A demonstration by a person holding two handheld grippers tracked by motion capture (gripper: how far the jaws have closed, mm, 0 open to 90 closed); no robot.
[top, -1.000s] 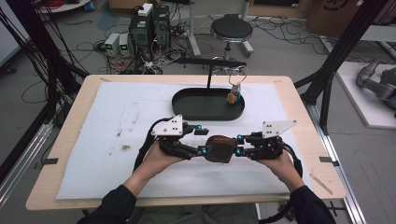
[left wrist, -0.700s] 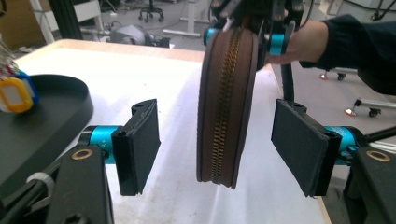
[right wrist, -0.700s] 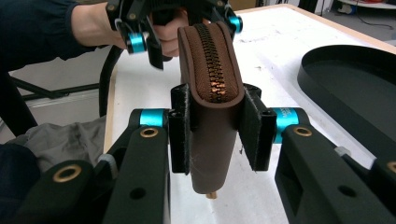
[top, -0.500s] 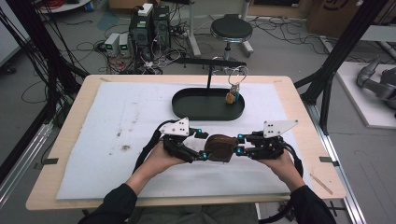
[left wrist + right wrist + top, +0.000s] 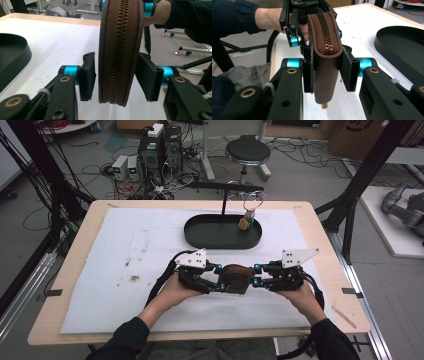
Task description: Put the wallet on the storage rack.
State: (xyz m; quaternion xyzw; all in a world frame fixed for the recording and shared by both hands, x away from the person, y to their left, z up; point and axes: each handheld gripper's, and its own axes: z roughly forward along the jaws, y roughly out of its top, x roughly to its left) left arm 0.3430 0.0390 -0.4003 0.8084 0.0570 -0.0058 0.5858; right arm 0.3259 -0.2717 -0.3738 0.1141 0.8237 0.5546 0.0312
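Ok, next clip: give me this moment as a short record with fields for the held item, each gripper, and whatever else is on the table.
held item: brown leather zip pouch, on edge between the two grippers, brass zipper closed
right gripper: pads pressed on both sides of the pouch's end
left gripper: jaws have just been closing; pouch is between them with small gaps at both pads
surface: white mat on a wooden table
other items: black oval tray beyond the grippers, with a small tan object hanging over its right end
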